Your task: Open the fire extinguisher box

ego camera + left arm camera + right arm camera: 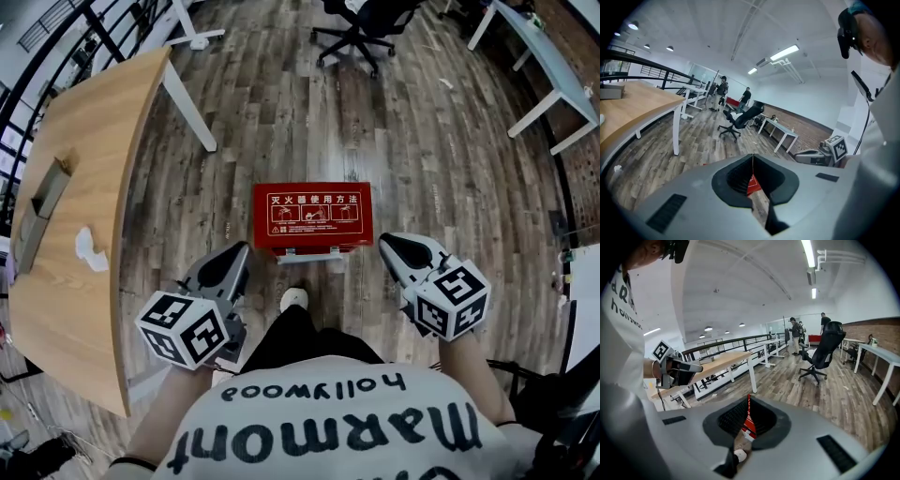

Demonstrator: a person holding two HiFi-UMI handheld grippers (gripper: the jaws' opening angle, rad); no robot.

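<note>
A curved wooden worktop, cut off at the left edge, carries a grey tray and a crumpled white tissue. Beside it hangs the left gripper, jaws pressed together with nothing between them. The red fire extinguisher box sits on the plank floor straight ahead, lid down. Its white heading reads "灭火器使用方法" above diagrams too small to make out, and the steep angle largely hides its front face. Below it, the person's shirt reads "Marmont hollywood" upside down, with a further line cut off. The right gripper, likewise closed and empty, flanks the box. In each gripper view only a red sliver of the box shows past the jaws.
</note>
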